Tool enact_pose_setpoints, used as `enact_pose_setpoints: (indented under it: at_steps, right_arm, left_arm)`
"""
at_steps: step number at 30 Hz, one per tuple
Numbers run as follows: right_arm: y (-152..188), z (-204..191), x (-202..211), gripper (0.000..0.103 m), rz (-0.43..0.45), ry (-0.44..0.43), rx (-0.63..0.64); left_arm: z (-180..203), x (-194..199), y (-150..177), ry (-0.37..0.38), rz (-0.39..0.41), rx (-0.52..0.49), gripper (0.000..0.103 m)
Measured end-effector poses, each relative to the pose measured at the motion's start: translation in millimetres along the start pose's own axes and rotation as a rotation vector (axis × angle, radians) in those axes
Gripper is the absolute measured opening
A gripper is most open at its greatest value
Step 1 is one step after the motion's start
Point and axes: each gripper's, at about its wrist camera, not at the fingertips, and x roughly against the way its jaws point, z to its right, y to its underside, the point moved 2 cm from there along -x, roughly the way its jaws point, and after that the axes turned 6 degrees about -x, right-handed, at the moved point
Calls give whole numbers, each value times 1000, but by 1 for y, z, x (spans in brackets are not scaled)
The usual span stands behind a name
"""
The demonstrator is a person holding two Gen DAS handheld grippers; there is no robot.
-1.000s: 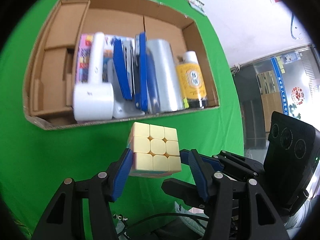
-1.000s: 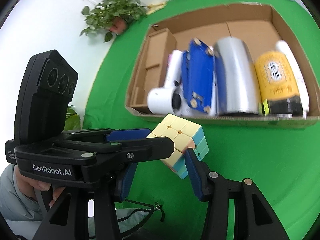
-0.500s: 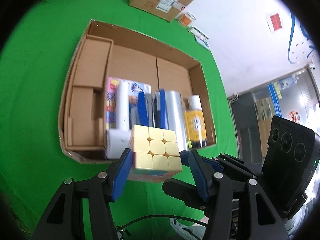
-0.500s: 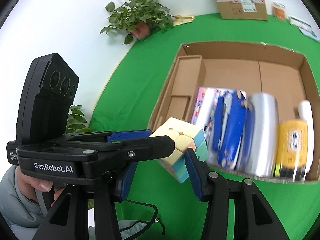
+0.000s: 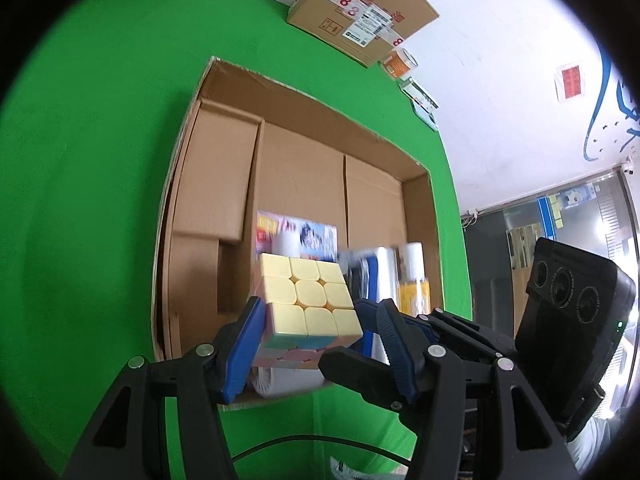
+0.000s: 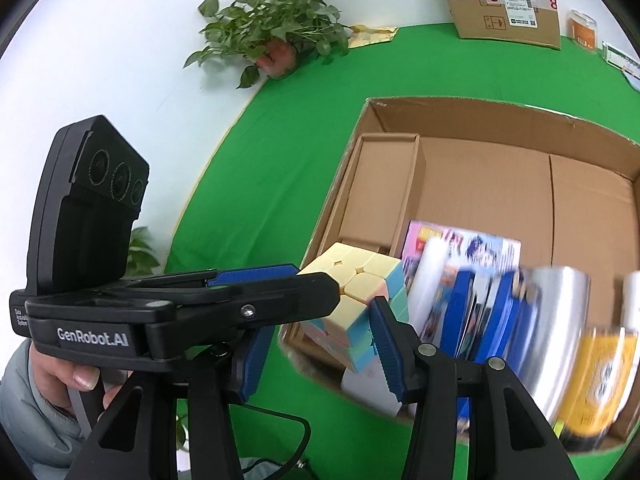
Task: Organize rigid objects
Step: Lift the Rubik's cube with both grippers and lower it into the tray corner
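A pastel puzzle cube (image 5: 306, 304) is clamped between the blue pads of both grippers. My left gripper (image 5: 316, 336) is shut on its sides; my right gripper (image 6: 320, 344) grips it crosswise, and the cube also shows in the right wrist view (image 6: 356, 296). The cube hangs over the near part of an open cardboard box (image 5: 304, 128) on a green cloth. In the box's near row lie a white cylinder (image 5: 286, 384), a magazine (image 6: 460, 248), blue flat items (image 6: 496, 320), a silver can (image 6: 560, 320) and a yellow-labelled bottle (image 6: 600, 376).
A cardboard insert (image 5: 220, 176) fills the box's left side; bare floor (image 5: 332, 184) lies behind the items. A taped parcel (image 5: 360, 8) and small packets (image 5: 400, 64) sit beyond the box. A potted plant (image 6: 276, 36) stands at the far left corner.
Both grippers, holding the cube, have moved forward from in front of the box to over its near edge; the box contents now lie below and partly behind the cube.
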Motion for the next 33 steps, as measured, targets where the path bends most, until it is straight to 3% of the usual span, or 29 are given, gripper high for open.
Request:
enact_pose_setpoints:
  at_steps: [10,17,22,26,33]
  right_arm:
    - [-60,25,-34,49,33,-35,-35]
    - [-75,22,-68,49,-1,-92,-54]
    - [-77,31,-87,48,-29,-108,-109]
    - [-70,23,-64,80,20,-43,-60]
    - [-2,25,9,86,100,69,-71]
  left_arm:
    - [-12,-12,-48,-42,43,-14,56]
    - [-35,-11,-56,-113,27,24,55]
    - [-48,-15,-61,-121,6,61,56]
    - [-34,12,-58,-179,91,7,58]
    - [4,63,-20,-315,210,-141,70]
